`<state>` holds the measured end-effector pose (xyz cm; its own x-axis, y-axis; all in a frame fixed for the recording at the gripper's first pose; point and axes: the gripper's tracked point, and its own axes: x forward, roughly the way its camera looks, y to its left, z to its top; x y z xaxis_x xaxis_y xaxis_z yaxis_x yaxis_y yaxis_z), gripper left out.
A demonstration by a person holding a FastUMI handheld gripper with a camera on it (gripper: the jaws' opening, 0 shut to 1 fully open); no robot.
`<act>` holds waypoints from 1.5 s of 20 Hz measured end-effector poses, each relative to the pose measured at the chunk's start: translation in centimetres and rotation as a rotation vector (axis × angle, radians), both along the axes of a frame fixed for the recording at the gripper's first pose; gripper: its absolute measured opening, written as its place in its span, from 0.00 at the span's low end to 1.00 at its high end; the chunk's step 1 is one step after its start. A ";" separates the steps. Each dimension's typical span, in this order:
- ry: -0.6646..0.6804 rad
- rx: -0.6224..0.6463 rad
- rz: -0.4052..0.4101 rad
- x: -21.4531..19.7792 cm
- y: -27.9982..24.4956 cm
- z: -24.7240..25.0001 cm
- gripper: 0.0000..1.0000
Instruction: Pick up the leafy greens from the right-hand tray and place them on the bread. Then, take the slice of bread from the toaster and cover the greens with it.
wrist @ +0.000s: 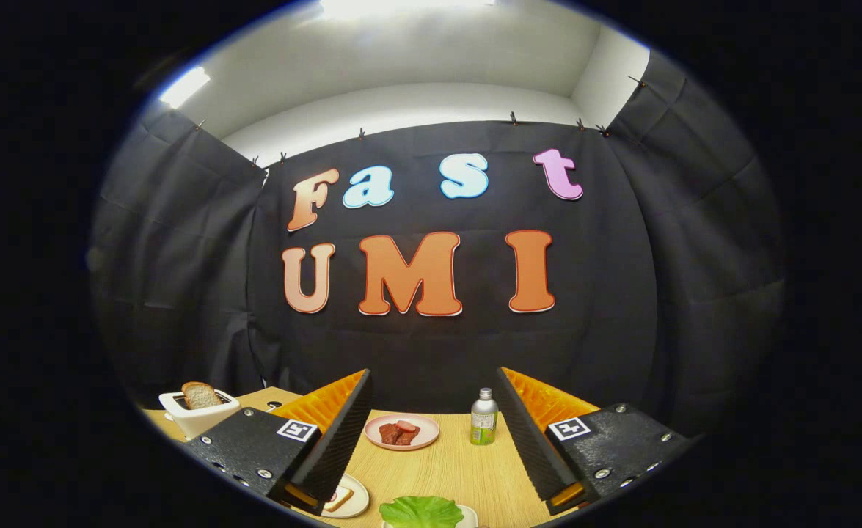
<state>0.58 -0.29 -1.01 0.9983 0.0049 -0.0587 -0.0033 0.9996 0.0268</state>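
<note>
Holding gripper (pixel 431 433) fingers wide apart, empty, above the leafy greens (pixel 421 510) on their tray. We risk pinching tray rim (pixel 469 518) with the floppy leaf, or clipping the bottle (pixel 483 417).

The claw (pixel 434 440) is held level and points forward, with its two fingers spread wide apart and nothing between them. The left finger (pixel 335 440) shows a black ribbed inner pad and an orange outer shell, and it rises from a black textured block that carries a square black-and-white marker and several screws. The right finger (pixel 537 444) mirrors it, with the same ribbed black face, orange back and marked block. Both fingers slant outward from their bases, so the gap widens toward the tips. Neither pad touches anything. Both tips are up in the air.
</note>
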 end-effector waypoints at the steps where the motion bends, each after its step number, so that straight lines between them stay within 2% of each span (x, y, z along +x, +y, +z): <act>1: 0.017 -0.003 -0.004 0.2 -0.1 -0.5 0.98; 5: 0.101 0.001 -0.004 0.5 -0.1 -2.5 0.99; 11: 0.254 -0.025 0.076 0.4 1.4 -7.0 0.99; 18: 0.528 -0.023 0.231 -1.3 4.3 -13.5 0.99; 23: 0.672 -0.060 0.260 -2.2 4.3 -17.1 0.99; 26: 0.758 -0.021 0.294 -2.9 4.9 -19.1 0.99; 30: 0.825 -0.035 0.290 -2.9 4.5 -21.4 0.98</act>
